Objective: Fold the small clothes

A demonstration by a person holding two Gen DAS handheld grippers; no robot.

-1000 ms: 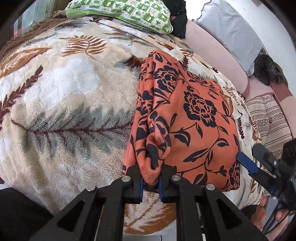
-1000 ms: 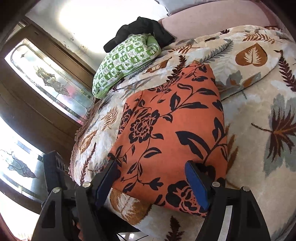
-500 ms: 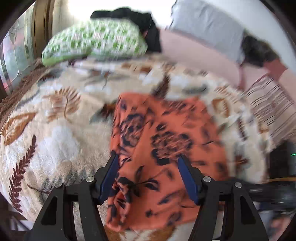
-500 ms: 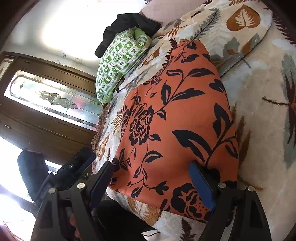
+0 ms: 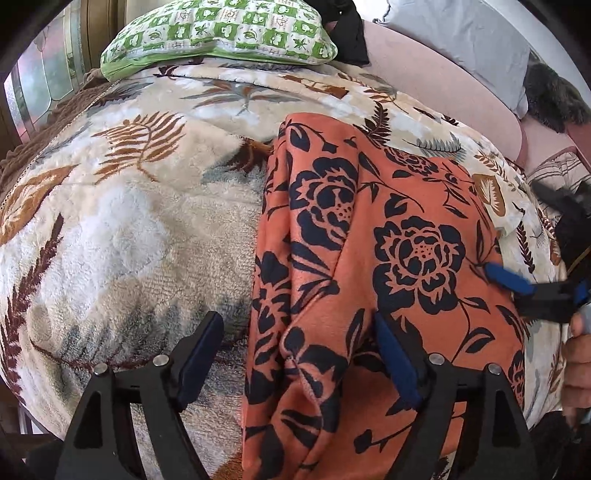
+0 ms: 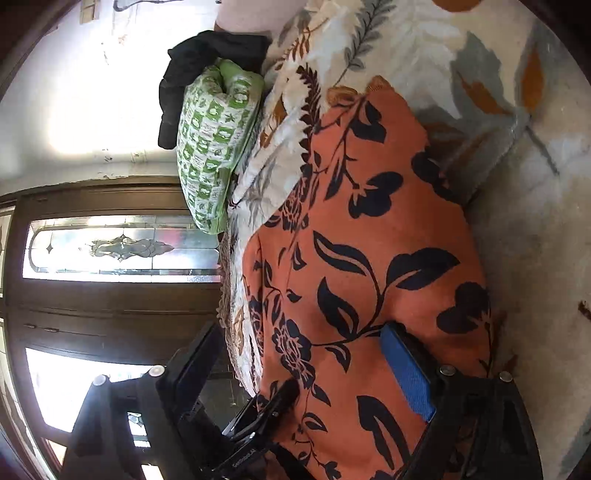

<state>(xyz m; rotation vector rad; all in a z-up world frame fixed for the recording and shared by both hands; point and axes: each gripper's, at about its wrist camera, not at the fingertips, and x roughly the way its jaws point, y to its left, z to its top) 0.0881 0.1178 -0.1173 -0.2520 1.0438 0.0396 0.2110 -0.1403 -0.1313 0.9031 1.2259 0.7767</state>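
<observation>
The leaf-patterned blanket (image 5: 122,229) covers the bed. An orange floral garment (image 5: 388,258) lies folded on the blanket, toward its near edge. A green checked pillow (image 5: 221,33) rests at the blanket's far end. Left gripper (image 5: 299,354): jaws opening, straddling the garment's bunched edge without contact. Right gripper (image 6: 295,373): jaws opening, above the garment.

Our left claw (image 5: 299,354) and right claw (image 6: 295,373) had black angular frames, silver screws and blue finger pads (image 6: 406,376); one body bore small white lettering.
</observation>
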